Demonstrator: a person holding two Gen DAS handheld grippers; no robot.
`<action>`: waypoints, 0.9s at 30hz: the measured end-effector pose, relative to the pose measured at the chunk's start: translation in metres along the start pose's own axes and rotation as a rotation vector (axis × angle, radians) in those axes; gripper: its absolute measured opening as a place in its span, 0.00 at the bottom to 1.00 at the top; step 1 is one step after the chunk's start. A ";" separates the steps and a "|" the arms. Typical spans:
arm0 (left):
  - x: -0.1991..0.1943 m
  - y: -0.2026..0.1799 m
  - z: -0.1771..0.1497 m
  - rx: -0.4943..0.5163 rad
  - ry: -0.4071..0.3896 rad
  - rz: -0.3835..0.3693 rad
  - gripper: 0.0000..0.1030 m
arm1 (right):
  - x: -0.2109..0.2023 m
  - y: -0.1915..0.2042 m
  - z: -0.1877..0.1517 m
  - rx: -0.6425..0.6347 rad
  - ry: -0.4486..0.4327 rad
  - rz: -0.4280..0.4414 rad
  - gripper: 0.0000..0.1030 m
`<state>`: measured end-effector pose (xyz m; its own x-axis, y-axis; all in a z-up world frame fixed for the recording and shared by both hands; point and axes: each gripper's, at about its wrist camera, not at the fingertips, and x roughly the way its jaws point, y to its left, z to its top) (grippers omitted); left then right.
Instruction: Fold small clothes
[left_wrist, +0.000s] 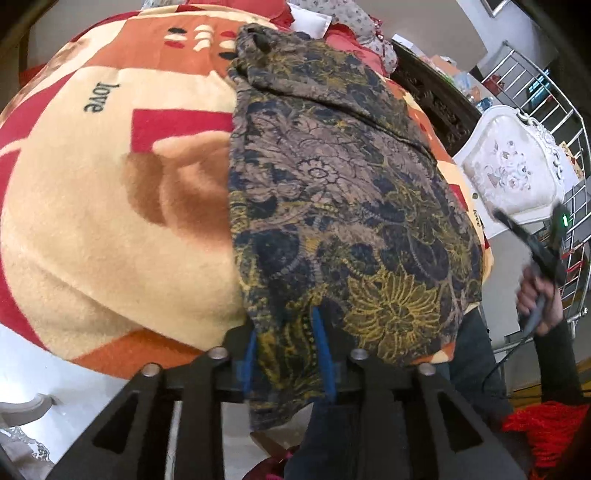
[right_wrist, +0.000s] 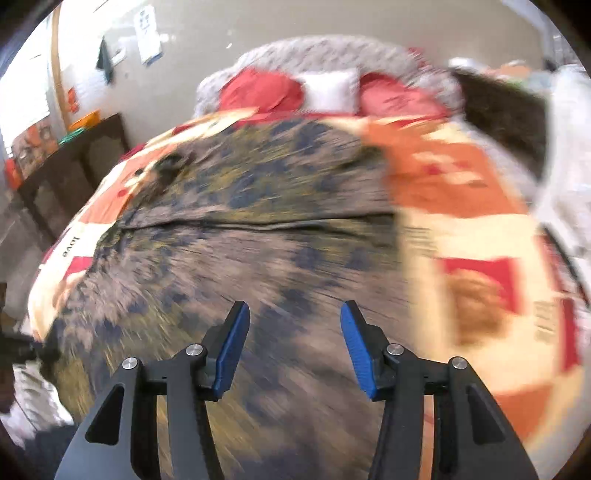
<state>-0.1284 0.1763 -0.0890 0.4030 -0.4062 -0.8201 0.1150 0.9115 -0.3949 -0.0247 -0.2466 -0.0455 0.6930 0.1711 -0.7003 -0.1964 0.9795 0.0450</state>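
Garment (left_wrist: 332, 192): thin paisley-floral weave, lies long on fleece blanket (left_wrist: 110, 221) printed "love". Left gripper (left_wrist: 286, 339) pinches its near hem; right gripper (right_wrist: 293, 343) gapes empty.

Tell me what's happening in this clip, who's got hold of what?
A person is folding a dark floral garment spread on a bed covered by an orange and cream blanket. The left tool has the garment's near hem between its blue pads, the cloth bunched there and hanging over the bed edge. The right tool is open and empty above the garment, its view blurred. The person's right hand shows at the bed's side. No fold is made yet.
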 end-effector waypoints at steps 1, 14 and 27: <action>0.000 -0.002 -0.001 0.004 -0.008 0.004 0.35 | -0.014 -0.017 -0.012 0.011 0.008 -0.038 0.56; -0.004 -0.016 -0.009 -0.007 -0.061 0.100 0.13 | -0.024 -0.036 -0.122 0.111 0.118 0.102 0.56; -0.010 -0.011 -0.008 -0.083 -0.093 0.093 0.08 | 0.001 -0.051 -0.138 0.166 0.161 0.266 0.15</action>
<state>-0.1409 0.1697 -0.0794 0.4915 -0.3089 -0.8143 -0.0010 0.9348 -0.3552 -0.1103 -0.3109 -0.1467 0.5121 0.4168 -0.7511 -0.2305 0.9090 0.3472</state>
